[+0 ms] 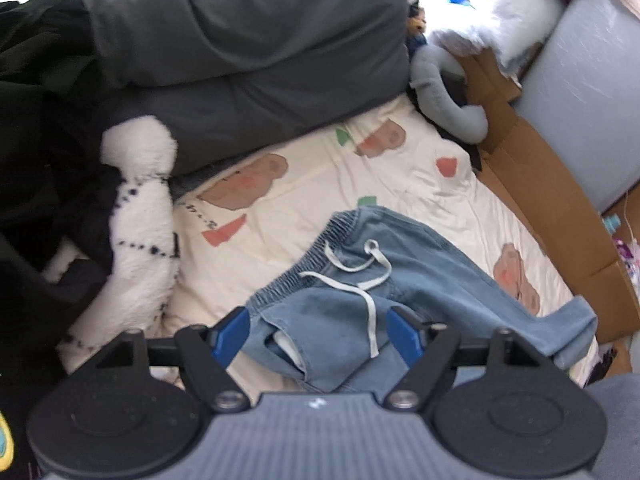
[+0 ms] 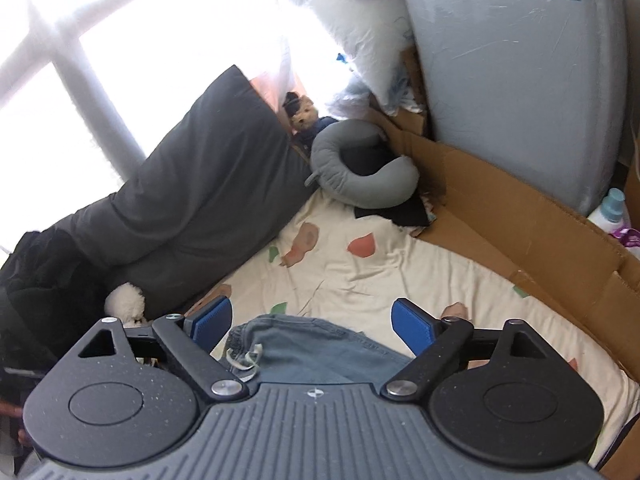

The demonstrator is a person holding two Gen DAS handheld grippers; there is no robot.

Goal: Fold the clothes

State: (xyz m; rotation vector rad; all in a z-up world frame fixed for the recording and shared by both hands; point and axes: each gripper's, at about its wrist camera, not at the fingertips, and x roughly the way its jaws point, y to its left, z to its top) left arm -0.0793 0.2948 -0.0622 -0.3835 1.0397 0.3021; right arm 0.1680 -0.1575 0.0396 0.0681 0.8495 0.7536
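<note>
Blue pants (image 1: pixel 360 292) lie rumpled on the printed sheet (image 1: pixel 304 184), waistband toward 11 o'clock. The left gripper (image 1: pixel 320 330) hangs spread above them, holding nothing. The right gripper (image 2: pixel 312 322) is likewise spread, pants at 6 o'clock beneath it.

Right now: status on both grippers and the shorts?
Left gripper open, over the shorts, holding nothing. Right gripper open, also over them. Shorts lie rumpled on the sheet, drawstring loose. Nothing in the way.

Home bedroom, printed bedsheet (image 1: pixel 320 184), grey pillow (image 1: pixel 248 60)
</note>
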